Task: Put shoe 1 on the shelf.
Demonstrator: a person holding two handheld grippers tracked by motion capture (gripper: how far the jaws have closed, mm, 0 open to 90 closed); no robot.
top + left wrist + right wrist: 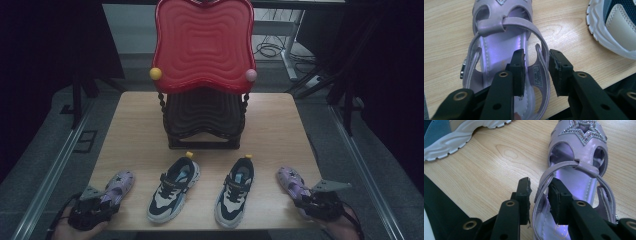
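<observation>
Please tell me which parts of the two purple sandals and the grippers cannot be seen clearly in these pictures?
- Left sandal, high view: its heel is covered by the left gripper.
- Right sandal, high view: its heel is covered by the right gripper.
- Left gripper view: the sandal's toe is cut off by the top edge; the heel label is too small to read.
- Right gripper view: the sandal's heel is hidden behind the jaws.

high: above, forward-down | claw views: close | shared: table [280, 120]
</observation>
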